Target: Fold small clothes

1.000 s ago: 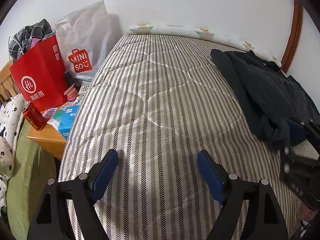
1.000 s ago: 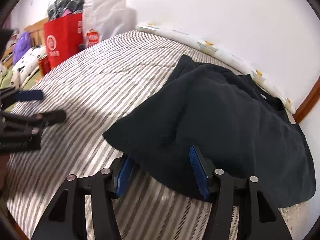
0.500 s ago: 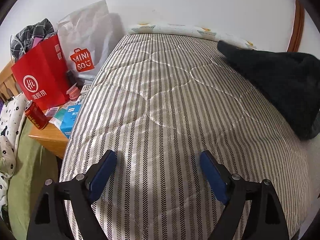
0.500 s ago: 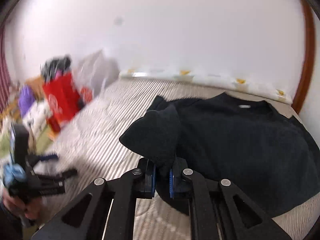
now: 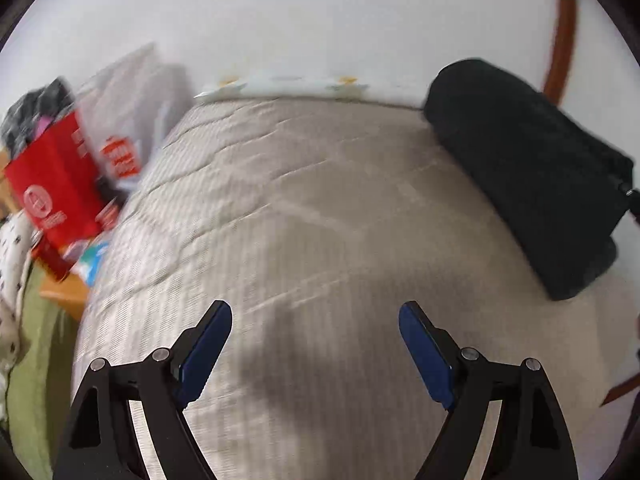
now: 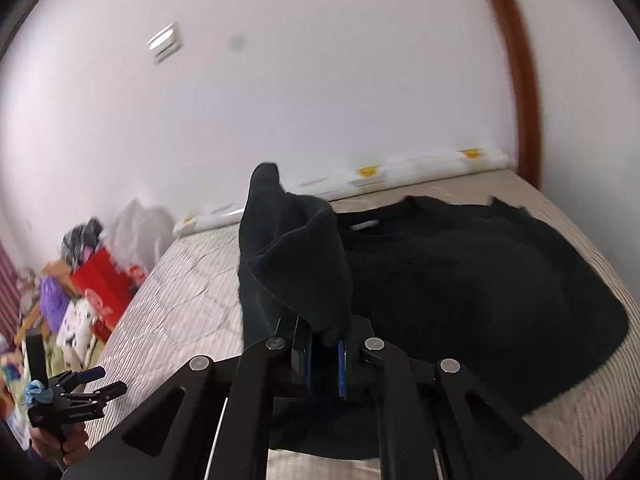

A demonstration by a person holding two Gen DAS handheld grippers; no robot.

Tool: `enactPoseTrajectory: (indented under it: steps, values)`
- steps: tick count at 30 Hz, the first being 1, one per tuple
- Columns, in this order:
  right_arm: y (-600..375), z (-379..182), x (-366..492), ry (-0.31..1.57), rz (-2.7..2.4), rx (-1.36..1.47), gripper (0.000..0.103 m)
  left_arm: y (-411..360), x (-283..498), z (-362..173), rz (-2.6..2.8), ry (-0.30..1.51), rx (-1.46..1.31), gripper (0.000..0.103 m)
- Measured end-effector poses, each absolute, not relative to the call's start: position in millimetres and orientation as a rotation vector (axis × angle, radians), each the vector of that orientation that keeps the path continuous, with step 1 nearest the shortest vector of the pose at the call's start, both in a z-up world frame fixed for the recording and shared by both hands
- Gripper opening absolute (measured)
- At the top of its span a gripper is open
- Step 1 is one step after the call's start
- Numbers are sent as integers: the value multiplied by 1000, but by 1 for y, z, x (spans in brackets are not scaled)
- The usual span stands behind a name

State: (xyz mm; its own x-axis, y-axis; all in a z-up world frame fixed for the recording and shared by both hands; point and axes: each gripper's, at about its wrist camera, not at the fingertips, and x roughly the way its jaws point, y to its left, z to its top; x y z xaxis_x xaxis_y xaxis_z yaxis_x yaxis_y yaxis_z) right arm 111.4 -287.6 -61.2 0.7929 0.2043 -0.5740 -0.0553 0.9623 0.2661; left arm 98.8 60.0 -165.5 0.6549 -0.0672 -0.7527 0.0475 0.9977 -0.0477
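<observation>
Garment: a black sweater (image 6: 460, 280), thick and fuzzy, spread on the right side of the bed (image 6: 188, 292), neckline toward the wall; one sleeve was lifted off the bed and draped in folds.
Right gripper (image 6: 324, 364): pinched tight on the raised sleeve's end, above the bed's near edge.
Left gripper (image 5: 316, 344): spread wide, holding nothing, over the bed's striped quilt, well apart from the sweater.
Beside the bed: a red bag (image 5: 56, 184) on its left.
</observation>
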Motion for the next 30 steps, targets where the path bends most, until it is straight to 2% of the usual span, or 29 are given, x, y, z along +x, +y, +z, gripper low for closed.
enactPoseTrajectory:
  steps: [4, 8, 12, 18, 23, 24, 25, 28, 30]
  values:
    - [-343, -73, 99, 637, 63, 307, 8, 17, 107, -156, -159, 834, -33, 84]
    - [-394, -104, 98, 719, -16, 370, 9, -31, 115, -154, -265, 825, -34, 84]
    - [-419, -128, 97, 780, -17, 459, 26, -75, 122, -161, -353, 846, -3, 85]
    - [-425, -131, 107, 765, 40, 501, 43, -122, 128, -170, -470, 879, 22, 85]
    - [-424, -141, 132, 801, 42, 507, 43, -155, 131, -181, -542, 909, 16, 84]
    - [-425, -143, 135, 807, 42, 514, 38, -161, 132, -183, -548, 915, 18, 84]
    - [-425, -144, 138, 807, 46, 517, 28, -166, 134, -186, -551, 917, 25, 84]
    - [-422, -145, 143, 809, 43, 483, 16, -176, 136, -191, -546, 911, 29, 81]
    - [-421, -145, 141, 792, 43, 457, 16, -180, 140, -194, -546, 912, 10, 74]
